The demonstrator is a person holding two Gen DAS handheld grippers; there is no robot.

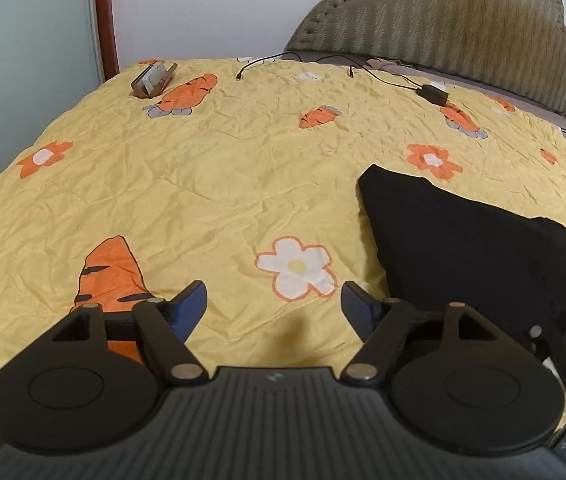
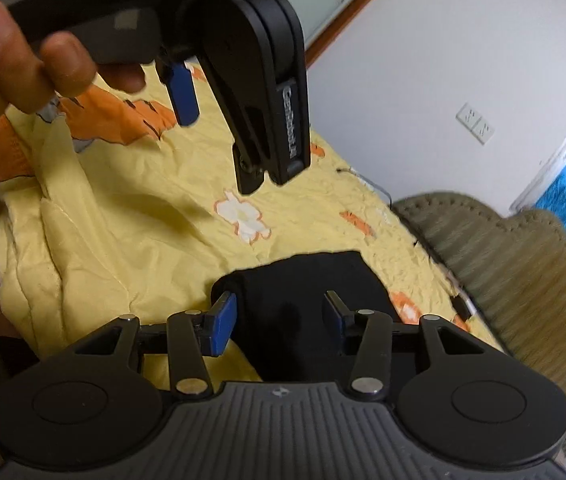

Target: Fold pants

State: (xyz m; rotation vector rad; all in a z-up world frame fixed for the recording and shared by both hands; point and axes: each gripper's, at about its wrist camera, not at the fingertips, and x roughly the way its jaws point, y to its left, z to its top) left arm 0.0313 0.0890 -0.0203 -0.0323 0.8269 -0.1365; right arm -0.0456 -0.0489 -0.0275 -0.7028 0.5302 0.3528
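Ahead of my left gripper, from nine to twelve o'clock, the yellow quilt lies bare. The folded black pants block two o'clock. Far off, a phone stand at eleven and a charger cable at one.

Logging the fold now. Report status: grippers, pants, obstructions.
Left gripper open, over bare quilt. Right gripper open, straddling the black pants, folded compact. Charger cable far side, not in the way.
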